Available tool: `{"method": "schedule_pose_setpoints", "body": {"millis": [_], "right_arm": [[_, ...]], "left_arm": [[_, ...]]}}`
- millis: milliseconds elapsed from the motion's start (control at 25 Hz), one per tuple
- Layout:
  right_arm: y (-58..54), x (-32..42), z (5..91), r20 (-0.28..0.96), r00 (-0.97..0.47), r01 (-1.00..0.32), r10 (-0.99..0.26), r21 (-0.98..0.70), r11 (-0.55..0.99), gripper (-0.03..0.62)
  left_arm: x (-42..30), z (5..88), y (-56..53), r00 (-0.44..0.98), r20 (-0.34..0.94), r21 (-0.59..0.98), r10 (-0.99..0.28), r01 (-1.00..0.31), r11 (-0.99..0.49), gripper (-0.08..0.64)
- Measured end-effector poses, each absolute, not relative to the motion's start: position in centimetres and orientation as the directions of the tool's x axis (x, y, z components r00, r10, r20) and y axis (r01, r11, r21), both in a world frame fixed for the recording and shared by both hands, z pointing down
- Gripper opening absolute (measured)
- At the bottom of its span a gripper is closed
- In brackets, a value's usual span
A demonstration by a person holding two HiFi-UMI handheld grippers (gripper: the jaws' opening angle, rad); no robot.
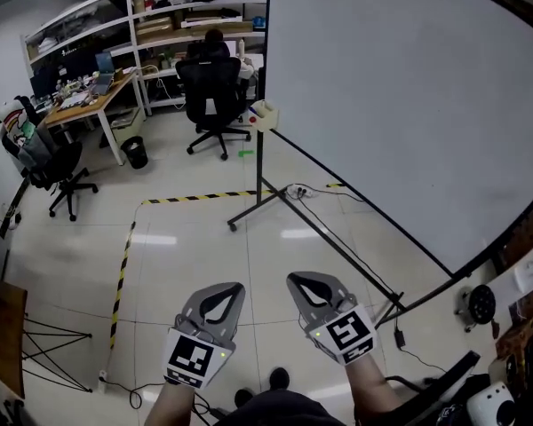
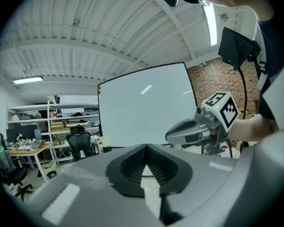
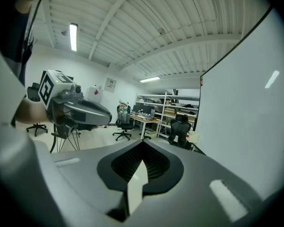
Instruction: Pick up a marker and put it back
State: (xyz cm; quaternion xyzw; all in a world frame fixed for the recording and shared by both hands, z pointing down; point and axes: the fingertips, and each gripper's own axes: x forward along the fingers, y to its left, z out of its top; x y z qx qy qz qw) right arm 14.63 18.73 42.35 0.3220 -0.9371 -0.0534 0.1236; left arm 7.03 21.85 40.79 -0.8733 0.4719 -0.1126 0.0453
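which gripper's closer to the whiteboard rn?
Right. The right gripper is held just left of the whiteboard, near its lower edge. The left gripper is beyond the right one, farther from the board.

Ahead of you, a large whiteboard (image 1: 400,105) stands on a black frame (image 1: 275,204). Yellow-black striped tape (image 1: 198,197) runs across the floor (image 1: 186,256) near the frame's foot. Beyond it, a black office chair (image 1: 210,96) faces the shelves (image 1: 173,20). A black bin (image 1: 135,153) stands beside the desk (image 1: 87,105).
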Motion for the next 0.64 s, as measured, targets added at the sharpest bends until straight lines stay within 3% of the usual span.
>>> {"method": "schedule_pose_setpoints", "body": {"millis": [280,640], "right_arm": [[24.2,11.5,43.1,0.242,-0.743,-0.591,-0.624,0.201,0.781,0.008],[29.0,10.3,43.7,0.266,-0.711,-0.615,-0.651,0.215,0.759,0.008]], "left_arm": [[2.2,39.1,26.9,0.522,0.07,-0.118,-0.85,-0.842,-0.527,0.005],[2.1,40.4,31.5,0.614,0.088,-0.125,-0.785,-0.775,-0.62,0.005]]}}
